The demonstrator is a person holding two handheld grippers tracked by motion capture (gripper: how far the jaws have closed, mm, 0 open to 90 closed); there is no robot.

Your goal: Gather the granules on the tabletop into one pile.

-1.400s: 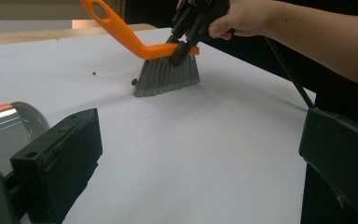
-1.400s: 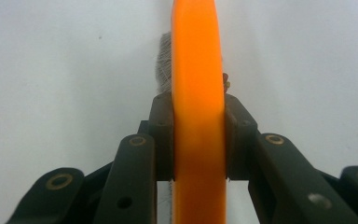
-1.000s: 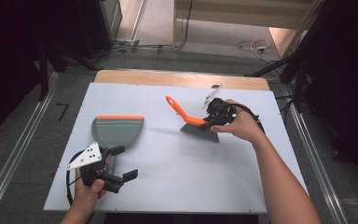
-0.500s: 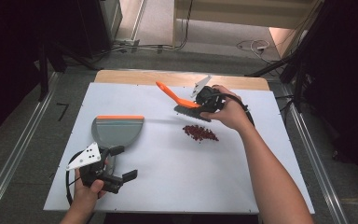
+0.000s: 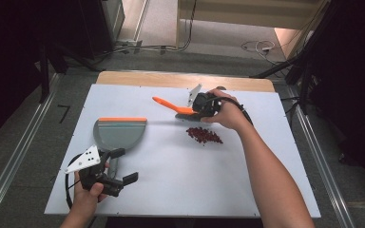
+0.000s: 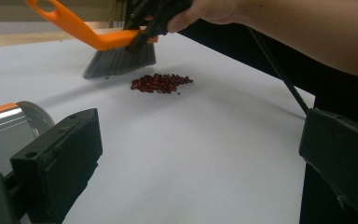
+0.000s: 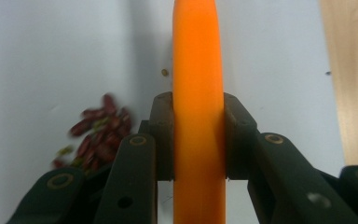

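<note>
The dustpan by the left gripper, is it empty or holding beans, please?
Empty: the dustpan shows a bare grey tray, and the beans lie piled on the table.

Brush (image 7: 198, 116) bristles hidden below its handle in the right gripper view, beans (image 7: 98, 135) blurred, dustpan (image 6: 9, 135) cut off at left edge
</note>
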